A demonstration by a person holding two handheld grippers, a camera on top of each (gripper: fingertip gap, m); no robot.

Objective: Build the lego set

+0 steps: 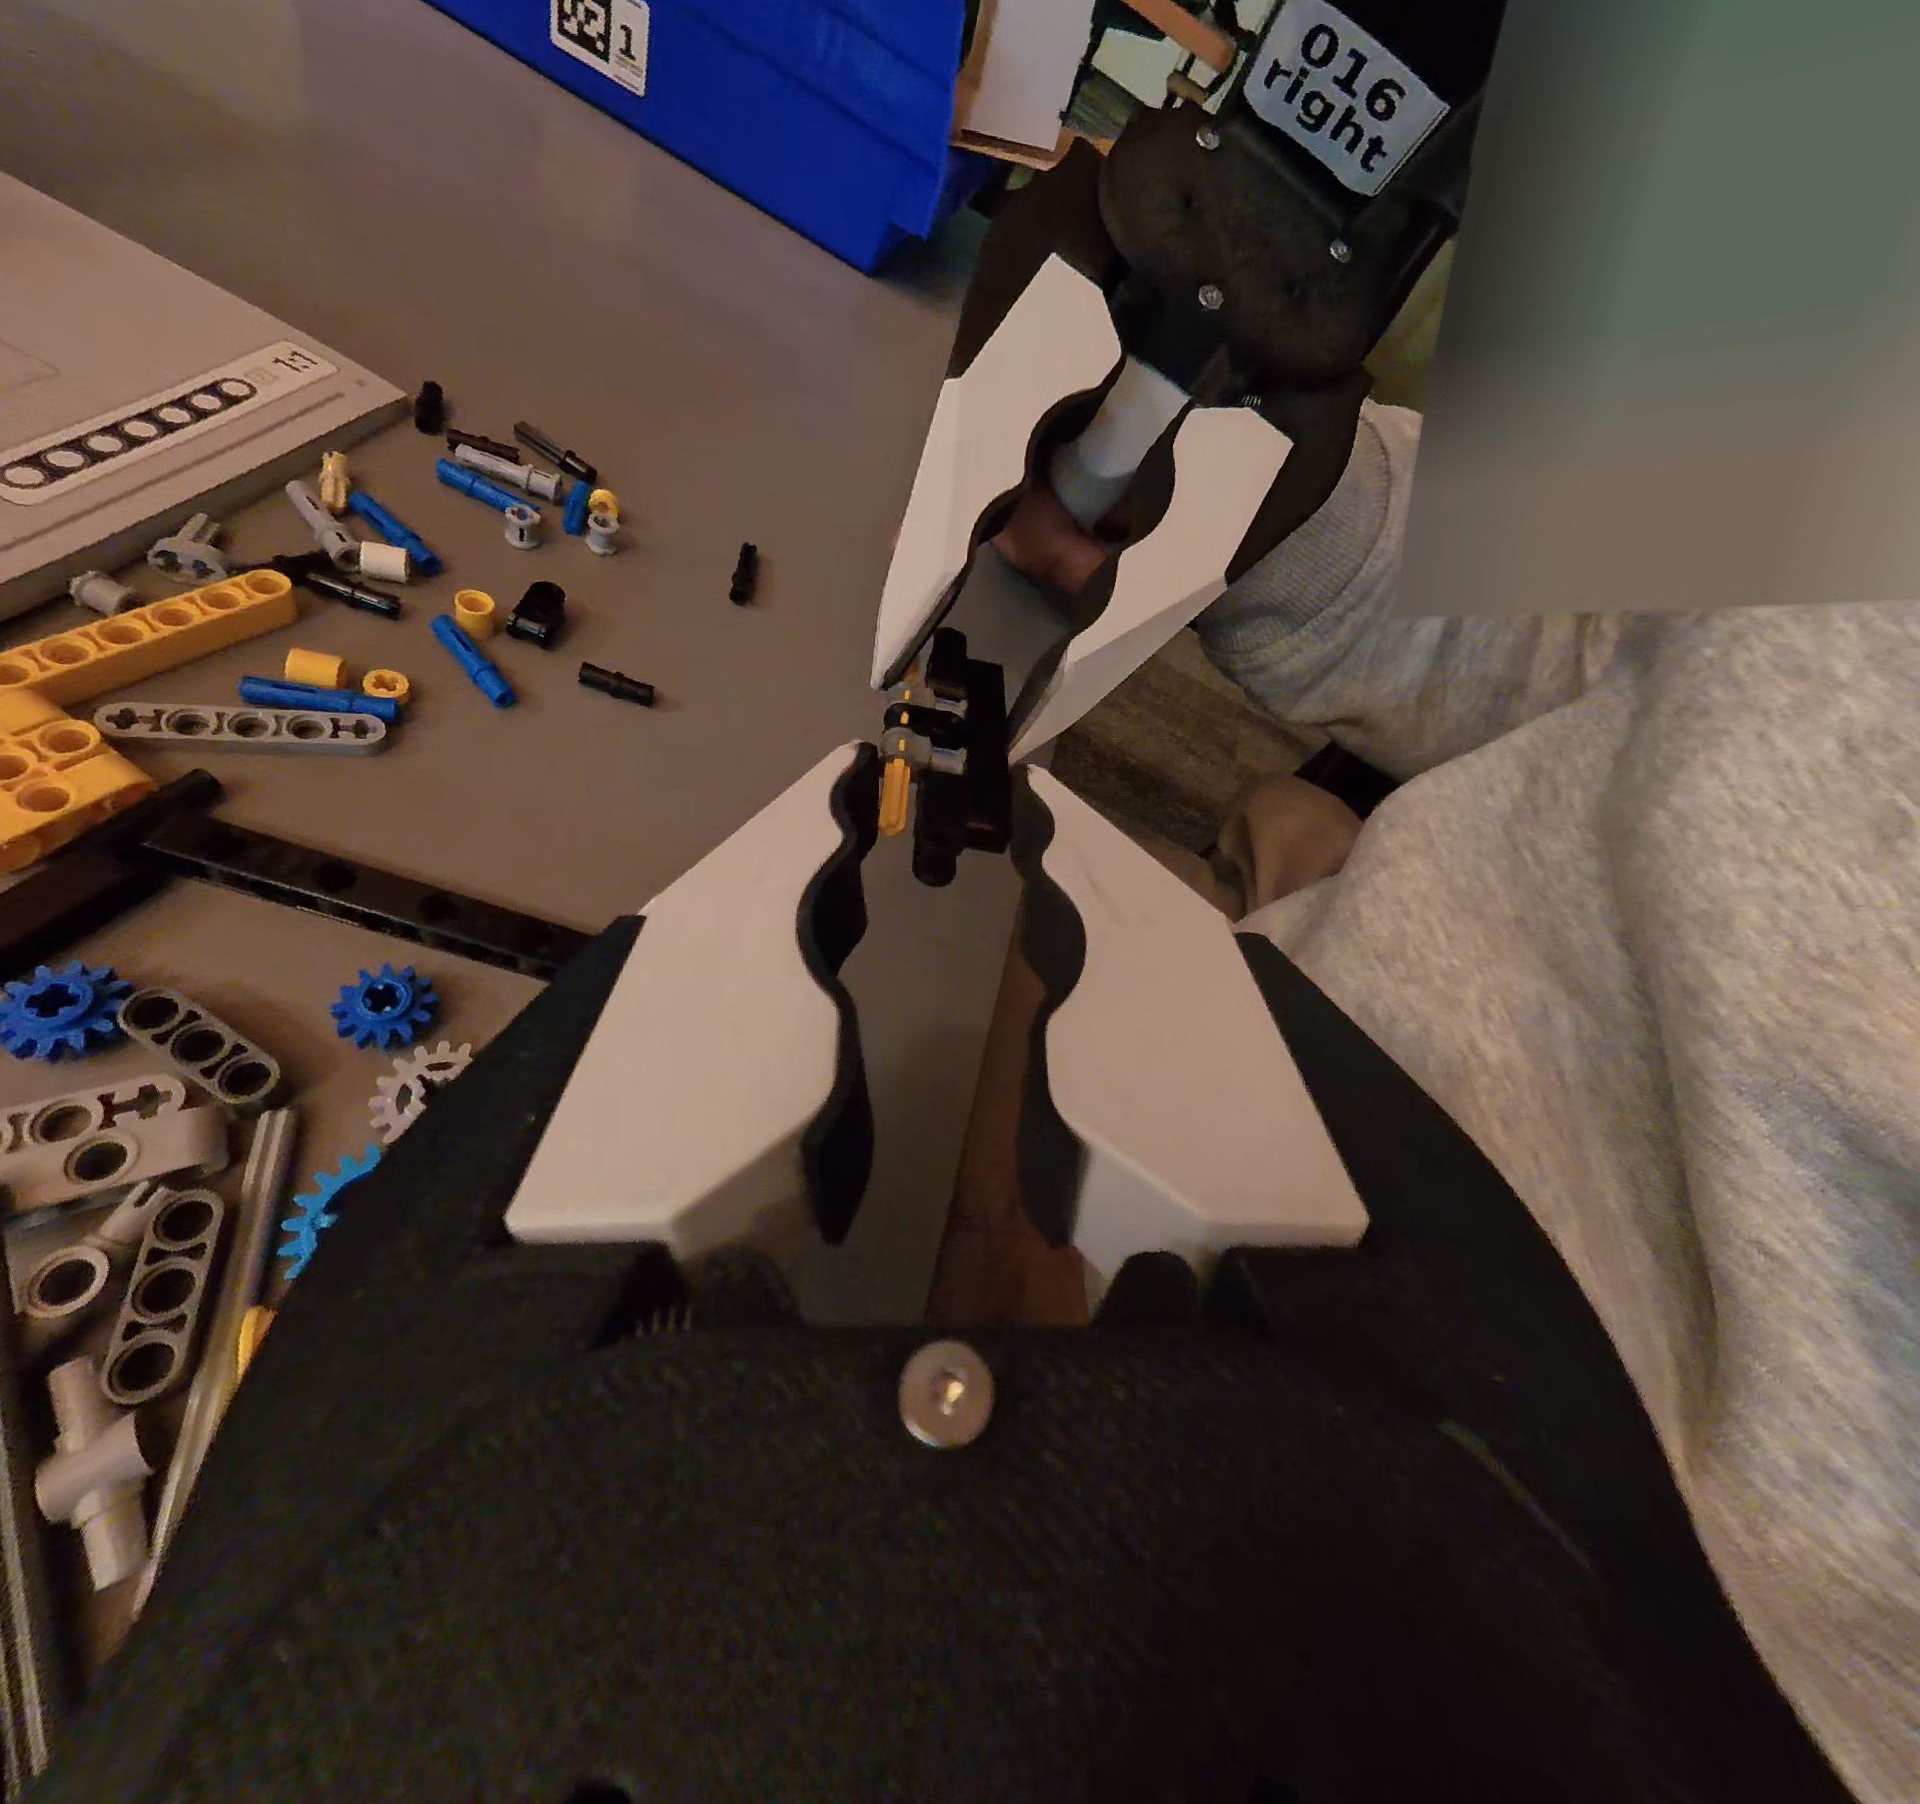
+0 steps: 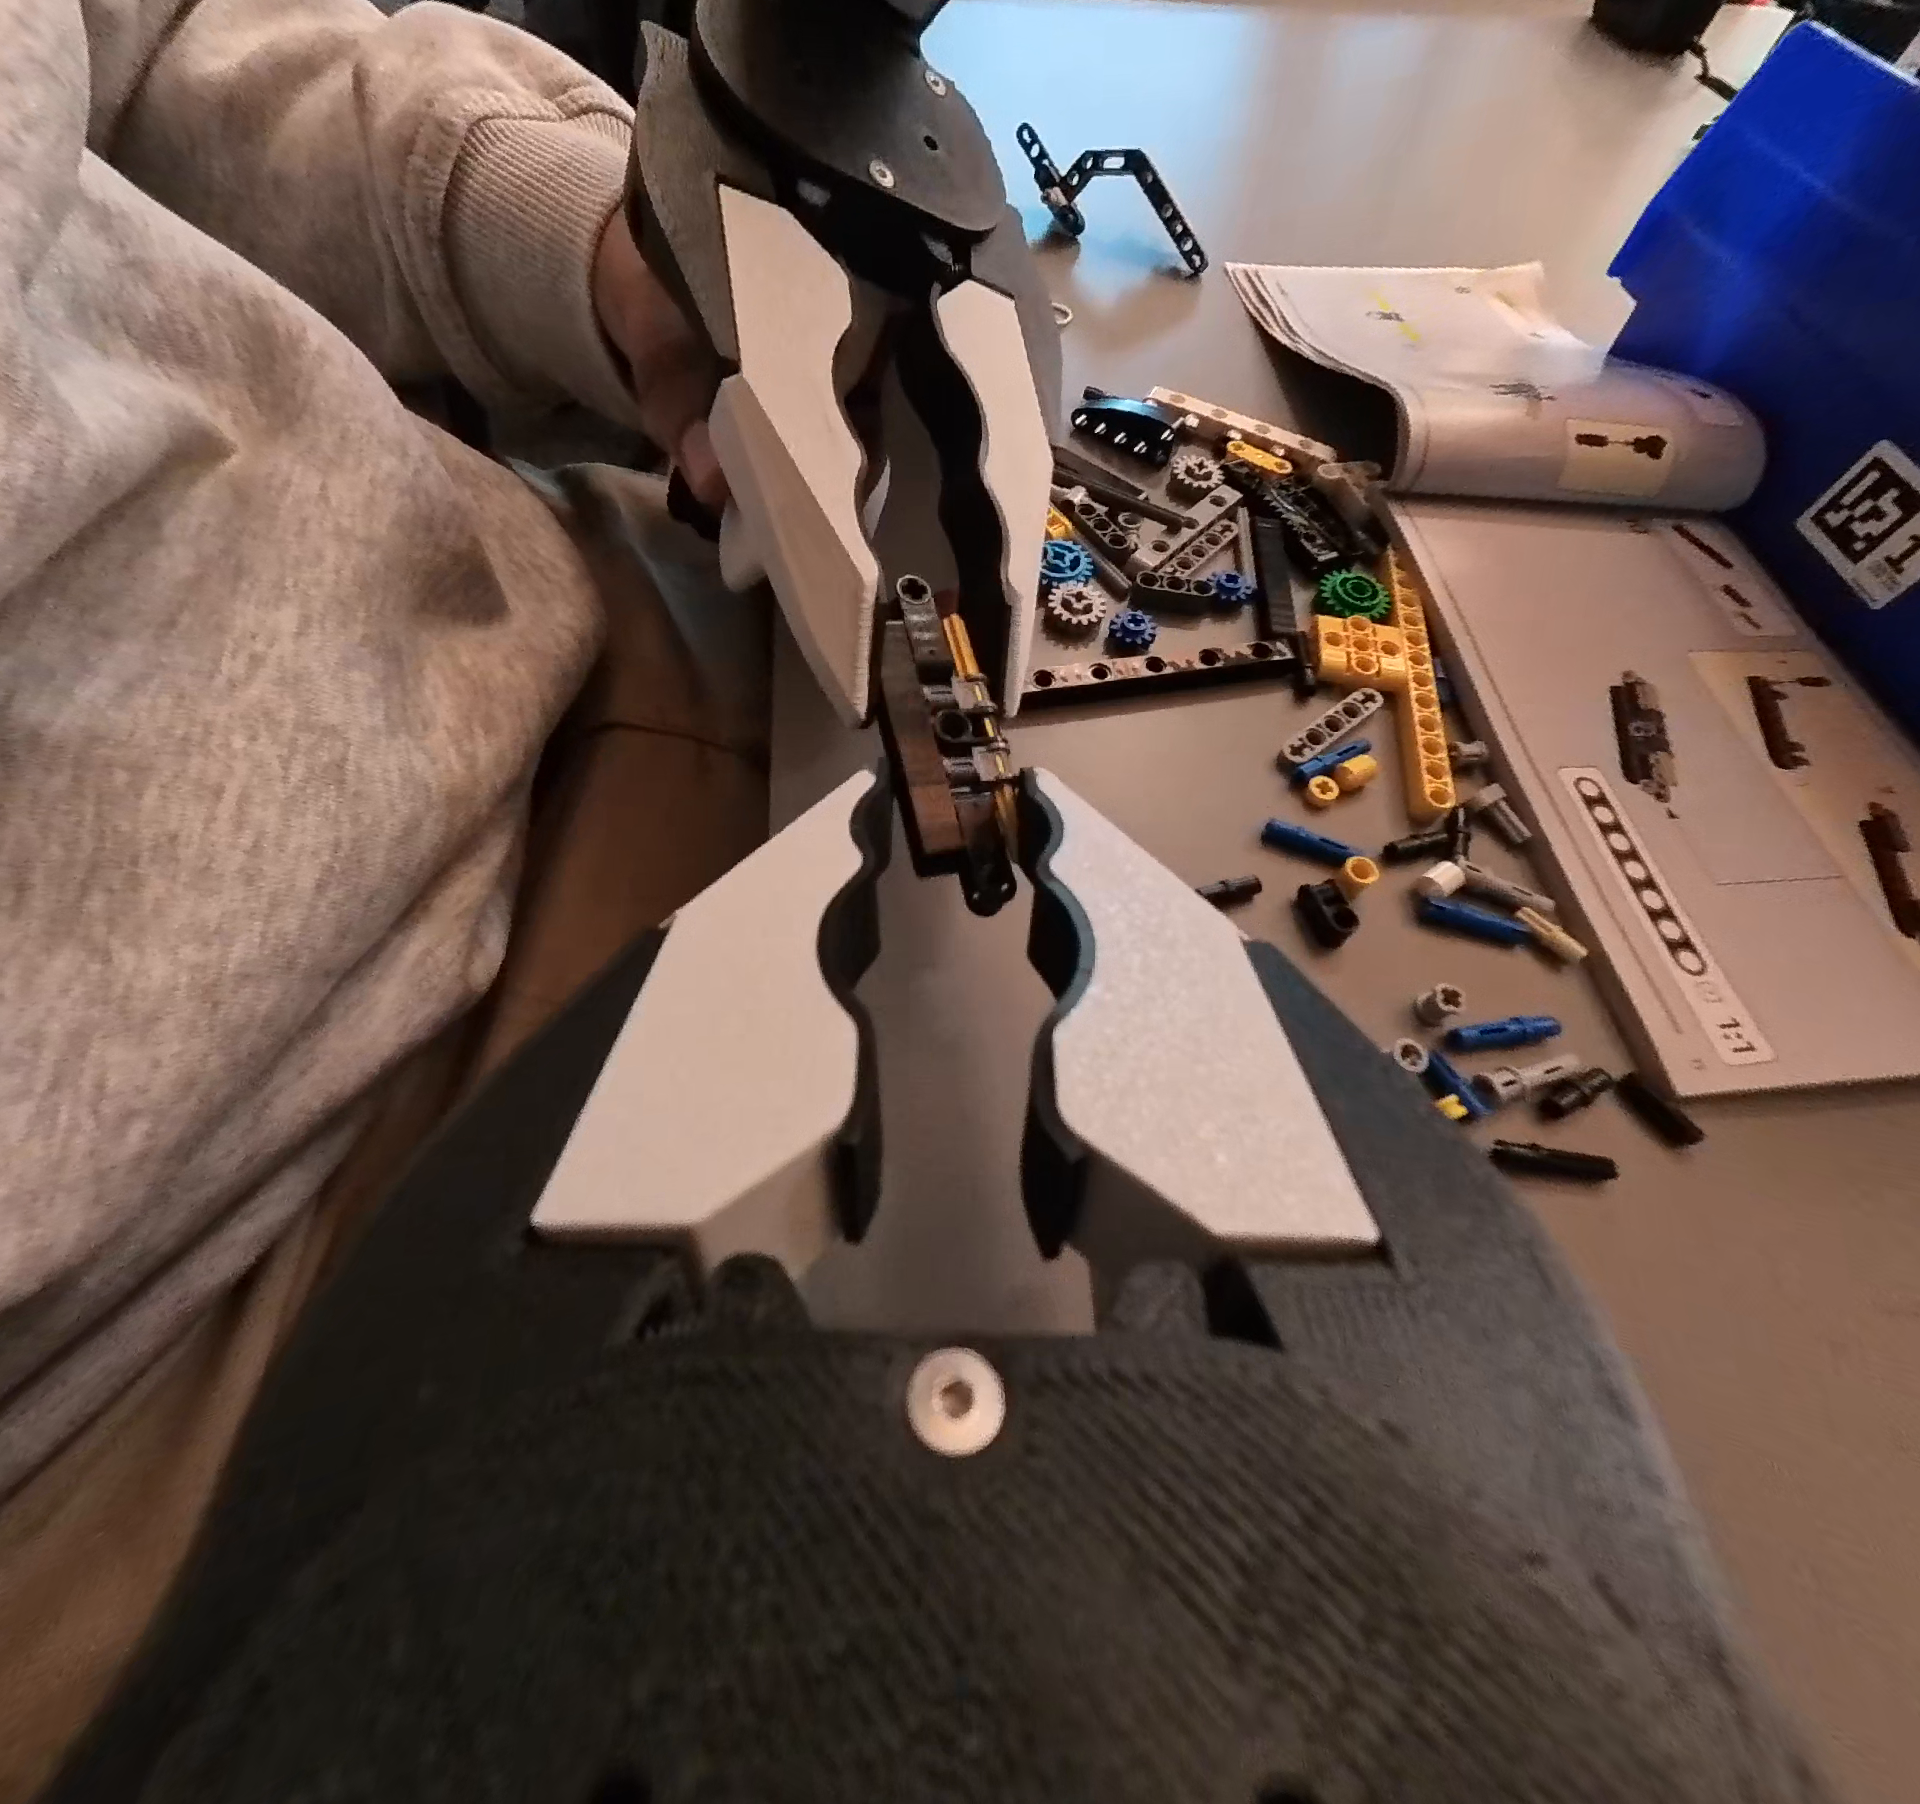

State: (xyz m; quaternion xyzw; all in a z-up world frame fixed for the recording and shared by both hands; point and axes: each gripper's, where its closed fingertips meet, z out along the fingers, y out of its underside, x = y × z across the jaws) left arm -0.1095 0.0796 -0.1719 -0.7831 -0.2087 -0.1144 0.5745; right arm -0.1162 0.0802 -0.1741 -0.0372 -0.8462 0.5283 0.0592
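Note:
A small black lego assembly (image 1: 977, 767) with a yellow axle and grey connectors is held in the air between both grippers, at the table's near edge. My left gripper (image 1: 945, 788) is shut on its lower end. My right gripper (image 1: 956, 705) comes in from above, and its white fingers close on the upper end. In the right wrist view the same assembly (image 2: 935, 746) sits between my right gripper (image 2: 956, 798) at the bottom and the left gripper (image 2: 935, 694) at the top. Both pairs of jaws stand narrow around the piece.
Loose pins, axles and bushes (image 1: 478, 549) lie on the grey table (image 1: 623, 300), with a yellow beam (image 1: 145, 632), a long black beam (image 1: 343, 892) and blue gears (image 1: 384, 1006). An instruction booklet (image 2: 1662, 819), a blue bin (image 2: 1787, 248) and a black angled sub-assembly (image 2: 1122, 185) lie farther off. A grey sleeve (image 2: 260, 507) is close.

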